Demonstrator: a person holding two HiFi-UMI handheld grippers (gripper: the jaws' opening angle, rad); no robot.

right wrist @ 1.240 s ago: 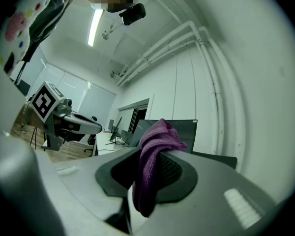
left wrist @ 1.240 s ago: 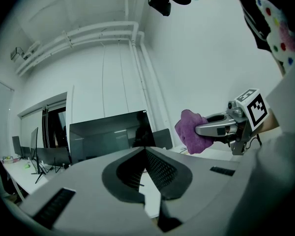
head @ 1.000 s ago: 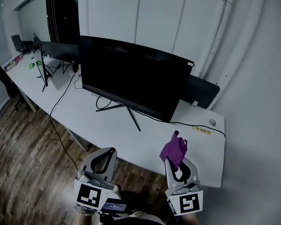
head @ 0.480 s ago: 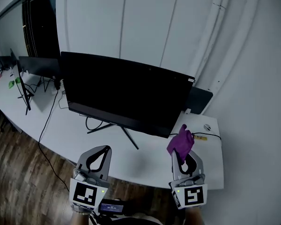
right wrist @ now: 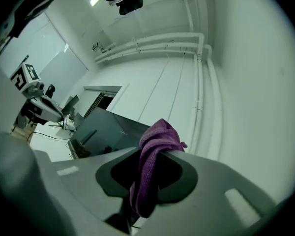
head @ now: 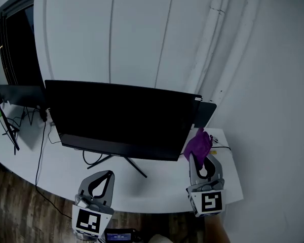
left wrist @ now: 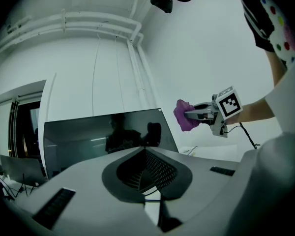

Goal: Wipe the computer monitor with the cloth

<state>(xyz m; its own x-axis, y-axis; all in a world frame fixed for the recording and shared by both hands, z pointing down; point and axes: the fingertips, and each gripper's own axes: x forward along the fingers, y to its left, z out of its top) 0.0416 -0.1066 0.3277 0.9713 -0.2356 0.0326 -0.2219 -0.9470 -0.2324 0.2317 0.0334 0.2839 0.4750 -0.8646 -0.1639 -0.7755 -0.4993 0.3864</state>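
Head view: right gripper (head: 196, 157) fingers pinching purple cloth (head: 198, 145), just beside right edge of monitor (head: 121, 120); left gripper (head: 108, 174) fingers pressed together, empty, above counter (head: 157, 186) edge.

1. This looks like an office: a long white tabletop (head: 157, 186) runs along a plain white wall (head: 137, 34).
2. A wide computer monitor (head: 121, 120) stands on it on thin legs, and another dark screen (head: 20, 95) stands farther left.
3. Black cables (head: 39, 151) trail across the tabletop and over its edge.
4. A wood-plank floor (head: 10, 211) lies below, and white pipes (head: 213, 44) climb the wall.
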